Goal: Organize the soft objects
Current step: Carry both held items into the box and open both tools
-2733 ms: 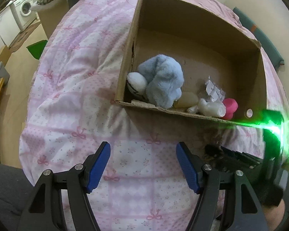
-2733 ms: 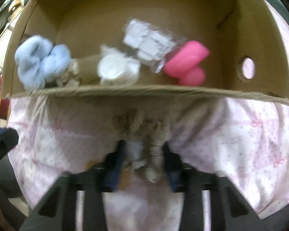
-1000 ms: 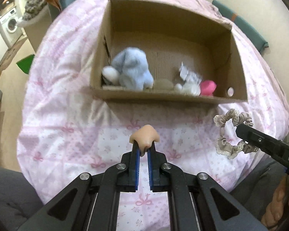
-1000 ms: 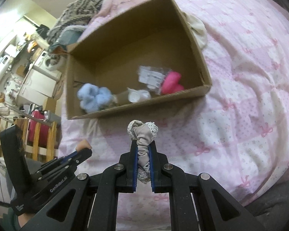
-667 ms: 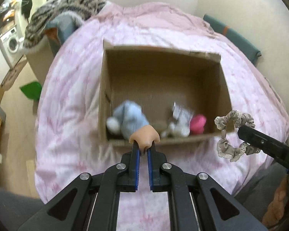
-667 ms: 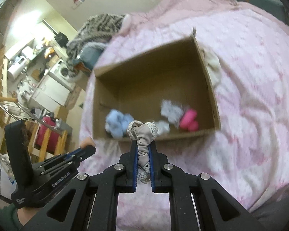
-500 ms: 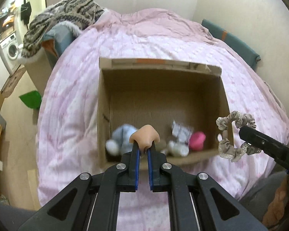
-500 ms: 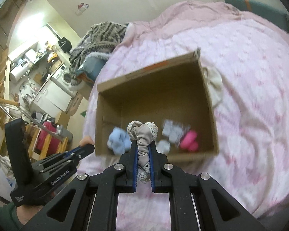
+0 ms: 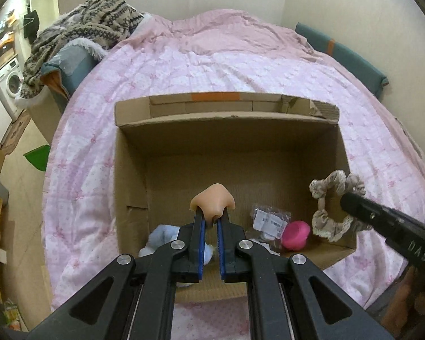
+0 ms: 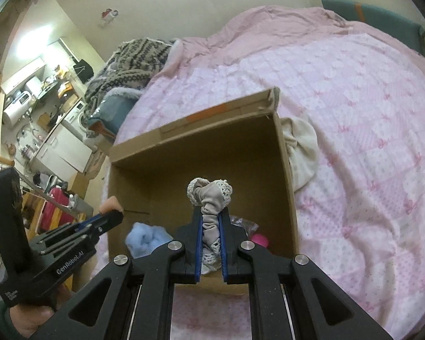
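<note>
My left gripper (image 9: pixel 210 221) is shut on a small peach soft toy (image 9: pixel 212 200) and holds it above the open cardboard box (image 9: pixel 226 119) on the bed. My right gripper (image 10: pixel 211 221) is shut on a beige lace-edged scrunchie (image 10: pixel 211 195), also above the box; the scrunchie shows in the left wrist view (image 9: pixel 330 206) over the box's right wall. Inside the box lie a light blue plush (image 9: pixel 158 235), a pink soft item (image 9: pixel 296 233) and a clear packet (image 9: pixel 270 219). The left gripper appears in the right wrist view (image 10: pixel 112 212) at the box's left wall.
The box sits on a pink patterned bedspread (image 9: pixel 212 65). A cream cloth (image 10: pixel 303 147) lies against the box's right outer wall. A patterned knit blanket (image 9: pixel 85 28) is piled at the bed's far left. A washing machine (image 9: pixel 11 85) and floor lie to the left.
Both grippers, each holding its item, have risen and moved forward over the box, so I now look down into it from above.
</note>
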`<state>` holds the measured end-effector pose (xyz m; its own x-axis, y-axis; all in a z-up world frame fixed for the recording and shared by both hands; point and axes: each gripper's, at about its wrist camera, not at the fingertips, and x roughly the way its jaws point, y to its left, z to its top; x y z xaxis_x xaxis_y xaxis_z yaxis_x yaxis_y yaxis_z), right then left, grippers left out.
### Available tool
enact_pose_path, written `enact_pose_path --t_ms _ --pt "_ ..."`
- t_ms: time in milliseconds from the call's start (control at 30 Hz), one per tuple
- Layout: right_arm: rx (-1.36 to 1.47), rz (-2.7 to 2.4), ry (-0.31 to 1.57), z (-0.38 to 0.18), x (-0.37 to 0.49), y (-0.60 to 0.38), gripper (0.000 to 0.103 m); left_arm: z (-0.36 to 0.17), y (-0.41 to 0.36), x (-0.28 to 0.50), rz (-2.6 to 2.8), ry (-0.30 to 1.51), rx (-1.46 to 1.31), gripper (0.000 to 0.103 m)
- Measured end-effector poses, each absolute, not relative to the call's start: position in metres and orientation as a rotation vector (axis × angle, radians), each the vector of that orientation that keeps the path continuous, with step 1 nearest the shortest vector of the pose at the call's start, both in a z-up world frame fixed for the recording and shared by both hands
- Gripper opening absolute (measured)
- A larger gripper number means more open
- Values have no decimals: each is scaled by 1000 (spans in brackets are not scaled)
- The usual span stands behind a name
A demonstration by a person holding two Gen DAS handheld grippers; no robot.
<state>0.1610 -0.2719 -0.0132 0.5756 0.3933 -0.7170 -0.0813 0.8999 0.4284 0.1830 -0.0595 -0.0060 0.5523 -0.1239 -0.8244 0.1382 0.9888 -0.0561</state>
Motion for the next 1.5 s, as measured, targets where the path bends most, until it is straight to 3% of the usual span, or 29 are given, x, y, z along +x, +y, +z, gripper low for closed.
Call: enact_pose_path --t_ms 700,1100,1233,1333,1367,1500 --pt "308 270 1083 -58 175 -250 12 -56 -70 195 -128 1085 58 8" --pt "329 278 1075 -56 174 -254 12 -58 -64 196 -127 1142 16 18" --pt "342 277 1064 -53 172 -258 12 -50 -63 192 -111 1119 41 27" --pt "342 274 1049 -49 169 -261 13 -43 -63 188 -90 1099 51 55" --pt "338 273 1044 -48 167 -261 14 -40 -62 187 -85 1089 52 59" --pt "339 265 1019 -43 162 -265 28 -30 -56 181 -70 1064 55 60"
